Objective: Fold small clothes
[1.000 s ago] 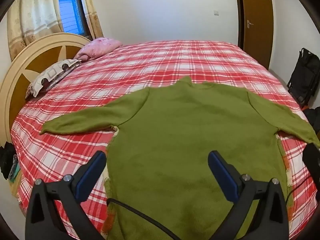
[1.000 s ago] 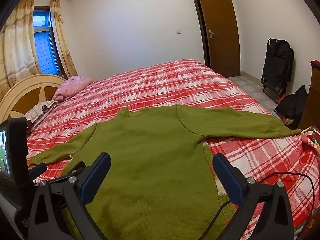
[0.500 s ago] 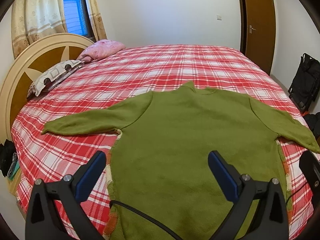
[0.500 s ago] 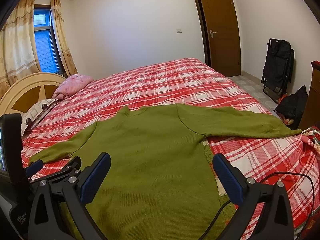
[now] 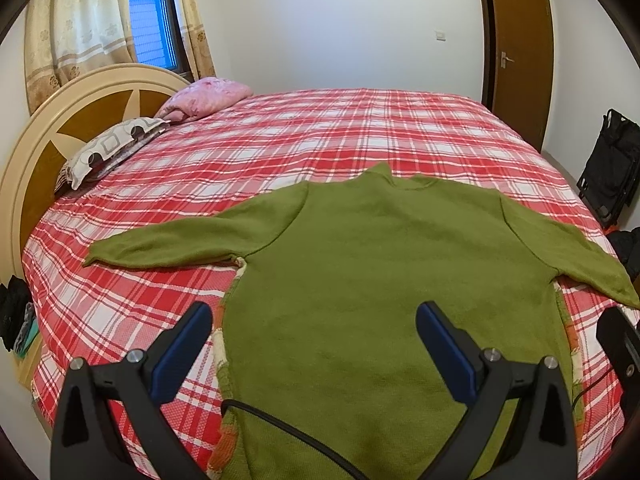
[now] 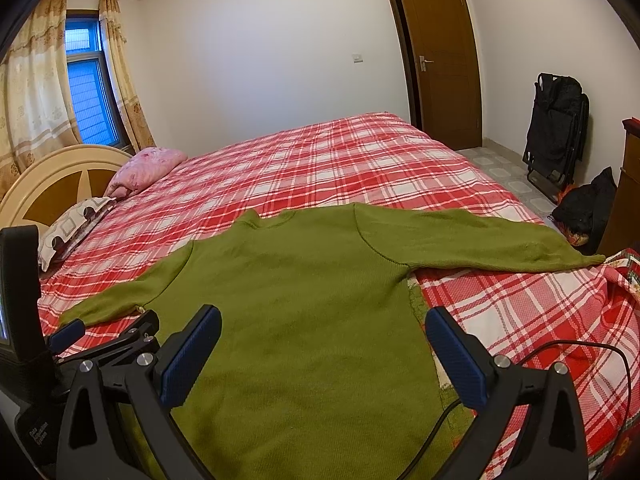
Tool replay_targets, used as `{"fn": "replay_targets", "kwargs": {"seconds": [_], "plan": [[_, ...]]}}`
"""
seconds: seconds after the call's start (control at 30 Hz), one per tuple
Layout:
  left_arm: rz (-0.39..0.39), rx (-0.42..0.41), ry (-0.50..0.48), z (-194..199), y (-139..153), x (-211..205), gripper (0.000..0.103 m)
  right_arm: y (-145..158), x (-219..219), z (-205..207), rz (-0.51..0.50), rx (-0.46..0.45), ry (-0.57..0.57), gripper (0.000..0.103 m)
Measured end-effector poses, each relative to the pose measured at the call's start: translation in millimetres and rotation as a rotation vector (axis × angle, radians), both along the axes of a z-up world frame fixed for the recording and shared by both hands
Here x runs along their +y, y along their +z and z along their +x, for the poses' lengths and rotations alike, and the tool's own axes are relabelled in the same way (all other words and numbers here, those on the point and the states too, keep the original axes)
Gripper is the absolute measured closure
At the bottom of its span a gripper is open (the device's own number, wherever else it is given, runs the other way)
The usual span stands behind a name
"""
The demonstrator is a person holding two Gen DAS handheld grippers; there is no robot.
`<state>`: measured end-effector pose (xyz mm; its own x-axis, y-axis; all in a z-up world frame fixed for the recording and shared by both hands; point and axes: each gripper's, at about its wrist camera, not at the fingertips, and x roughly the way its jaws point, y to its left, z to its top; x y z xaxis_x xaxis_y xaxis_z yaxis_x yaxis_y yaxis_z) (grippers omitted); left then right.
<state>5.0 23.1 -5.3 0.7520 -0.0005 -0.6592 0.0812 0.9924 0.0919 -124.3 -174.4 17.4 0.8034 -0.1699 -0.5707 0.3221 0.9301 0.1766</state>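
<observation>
A bedroom, seen from two cameras looking along hand-held grippers toward a bed (image 5: 352, 128) with a red and white plaid cover. The landmark is a green sweater (image 5: 376, 280) spread flat, sleeves out to both sides, on the near part of the bed, collar pointing away from the cameras.

Far left of the sweater stands a cream and brown headboard (image 5: 72, 120), with a curtained window (image 5: 152, 20) behind it. Against the headboard lie a patterned pillow (image 5: 108, 148) and, beyond it, a pink pillow (image 5: 208, 96). Dark items on the floor, left of the bed, are too cut off to make out.

The left gripper (image 5: 314, 340) hangs over the sweater's lower body, jaws spread wide, holding nothing. A black cable (image 5: 280, 428) lies across the sweater's hem near it. A patterned fabric edge (image 5: 222, 344) peeks out along the sweater's left side; what it belongs to is unclear.

The right gripper (image 6: 322, 346) also hangs over the sweater's lower body, jaws wide apart and empty. Another black cable (image 6: 576, 352) loops over the plaid to its right.

Beyond the sweater's right sleeve are a brown door (image 6: 440, 56), a folded black chair (image 6: 556, 128) against the wall, and a black bag (image 6: 588, 208) on the floor. A dark wooden piece at the far right edge is cut off.
</observation>
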Motion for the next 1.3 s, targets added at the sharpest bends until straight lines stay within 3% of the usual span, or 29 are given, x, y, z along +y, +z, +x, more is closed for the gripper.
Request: {"fn": "replay_targets", "kwargs": {"seconds": [1.3], "plan": [[-0.016,0.014,0.005,1.5,-1.4,-0.2,0.0,-3.2,-0.2,3.0,0.004,0.02,-0.008,0.001]]}}
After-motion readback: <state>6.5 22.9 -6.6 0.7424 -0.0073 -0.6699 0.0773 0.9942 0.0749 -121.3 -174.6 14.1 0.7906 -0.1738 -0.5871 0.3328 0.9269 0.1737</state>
